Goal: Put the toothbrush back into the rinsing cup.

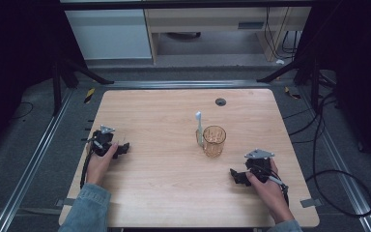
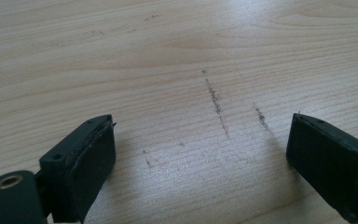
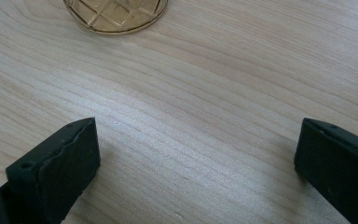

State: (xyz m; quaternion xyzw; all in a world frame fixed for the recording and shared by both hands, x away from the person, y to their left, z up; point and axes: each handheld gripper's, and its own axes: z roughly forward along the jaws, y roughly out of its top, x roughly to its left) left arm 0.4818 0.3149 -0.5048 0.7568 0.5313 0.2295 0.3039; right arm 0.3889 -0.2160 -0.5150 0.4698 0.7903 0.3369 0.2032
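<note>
Nearest to you, your two hands lay on the wooden table (image 1: 164,193), each holding a gripper down at the tabletop. Your left hand (image 1: 100,163), in a denim sleeve (image 1: 87,208), held the left gripper (image 1: 121,151) near the table's left edge. In the left gripper view its two black jaws stood wide apart over bare wood, with nothing between them; the grain there carried a few short dark scuff marks (image 2: 216,103).

Your right hand (image 1: 268,186) held the right gripper (image 1: 235,176) near the right front part of the table, its jaws pointing left toward the middle. The grey three-cornered plate (image 1: 259,154) sat on top of it, and its cable (image 1: 338,188) looped off over the floor to the right. In the right gripper view those jaws were also spread wide, with plain wood between them and nothing held.

Farther out, near the middle of the table and closer to your right gripper than to your left, stood an amber glass cup (image 1: 214,141), upright. Its patterned base (image 3: 116,14) showed at the top of the right gripper view, well beyond the jaws. A white toothbrush (image 1: 199,126) stood in the cup, leaning at its left rim with its head up.

Beyond the cup, a small dark round cap (image 1: 221,102) was set in the tabletop near the far edge.
</note>
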